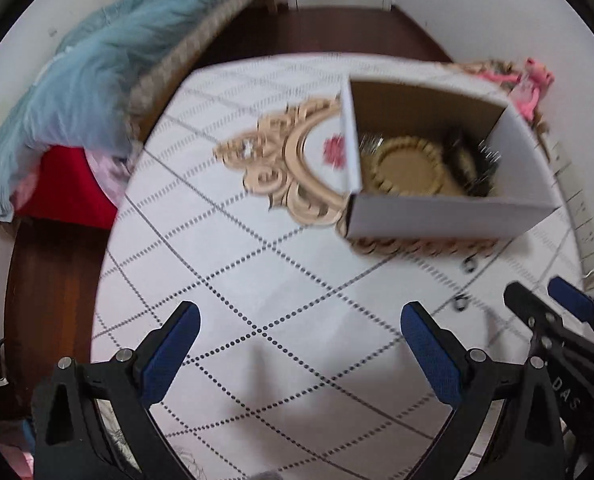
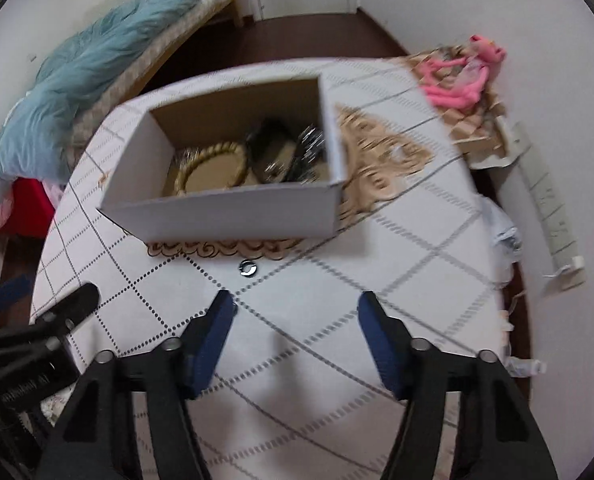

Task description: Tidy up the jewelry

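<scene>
A white cardboard box (image 1: 437, 216) (image 2: 225, 212) stands on the round table, on a gold ornate mat (image 1: 297, 168). Inside lie a gold round frame (image 1: 409, 168) (image 2: 213, 168) and dark and silvery jewelry (image 1: 469, 160) (image 2: 285, 152). A small silver ring (image 2: 248, 269) lies on the cloth in front of the box; two small rings show in the left wrist view (image 1: 469, 266) (image 1: 460, 303). My left gripper (image 1: 299, 344) is open and empty over the cloth. My right gripper (image 2: 295, 332) is open and empty, just short of the ring; it also shows at the right in the left wrist view (image 1: 537, 300).
The table has a white cloth with a dotted diamond pattern (image 2: 337, 280). A pink plush toy (image 2: 461, 76) lies on a woven mat at the far right. A bed with a blue blanket (image 1: 89, 80) and a red item (image 1: 65, 184) stands to the left. A white power strip (image 2: 553, 216) lies at the right.
</scene>
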A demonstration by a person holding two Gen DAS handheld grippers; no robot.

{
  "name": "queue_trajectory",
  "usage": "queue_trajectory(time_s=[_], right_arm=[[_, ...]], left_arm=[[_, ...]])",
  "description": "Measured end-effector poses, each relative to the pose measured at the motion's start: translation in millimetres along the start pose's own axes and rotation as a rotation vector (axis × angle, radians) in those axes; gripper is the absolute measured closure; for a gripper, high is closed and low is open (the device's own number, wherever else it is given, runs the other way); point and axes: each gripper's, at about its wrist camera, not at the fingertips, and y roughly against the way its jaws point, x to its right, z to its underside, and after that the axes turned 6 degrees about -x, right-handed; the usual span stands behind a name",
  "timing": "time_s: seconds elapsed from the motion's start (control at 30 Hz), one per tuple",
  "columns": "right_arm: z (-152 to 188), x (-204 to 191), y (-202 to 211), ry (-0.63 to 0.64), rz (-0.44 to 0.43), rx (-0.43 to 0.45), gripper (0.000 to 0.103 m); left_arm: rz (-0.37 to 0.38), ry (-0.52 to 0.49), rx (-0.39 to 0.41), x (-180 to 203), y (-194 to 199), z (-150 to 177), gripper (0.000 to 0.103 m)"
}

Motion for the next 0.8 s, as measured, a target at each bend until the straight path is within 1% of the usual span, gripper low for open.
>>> queue_trajectory(time_s=[0.07,0.13,0.2,0.23,0.37,0.4,0.43,0.47,0.5,0.6,0.7,0.77,0.8], right_arm=[[-1,-8,-14,0.010,-0.016,0.006,0.042],[-3,-16,-24,0.024,-0.009,0.012,0.045],[-4,-23,-34,0.035,-0.012,0.014,0.048],[-5,-25,-38,0.042,-0.014,0.011,0.052],[-9,-36,-44,0.073,0.004,0.034,0.056],[-10,-37,-44,0.075,0.004,0.036,0.061],[-10,-39,-44,0.079,0.016,0.042,0.070],[-11,-40,-44,0.085,0.031,0.048,0.076],[-11,-42,-45,0.090,0.034,0.055,0.090],[-11,-39,-44,0.088,0.023,0.061,0.090],[-7,-28,-36,0.055,0.003,0.068,0.090],[-2,-14,-23,0.021,-0.005,0.083,0.090],[4,-3,-14,-0.004,-0.005,0.091,0.090]], left_arm=[[0.006,-0.004,-0.030,-4,-13,-1,0.000],[0.013,-0.003,-0.058,-6,-22,-1,0.000],[0.018,-0.004,-0.073,-7,-29,0,0.000],[0.014,-0.007,-0.080,-8,-32,0,0.000],[0.023,0.000,-0.096,-12,-38,2,0.000],[0.030,0.005,-0.100,-13,-39,1,0.000],[0.033,0.012,-0.102,-14,-40,1,0.000],[0.034,0.016,-0.100,-14,-40,1,0.000],[0.039,0.018,-0.097,-16,-40,1,0.000],[0.038,0.015,-0.084,-17,-38,2,0.000],[0.037,-0.003,-0.040,-7,-26,4,0.001],[0.068,-0.013,-0.017,2,-19,6,0.001],[0.100,-0.026,-0.006,11,-16,8,0.001]])
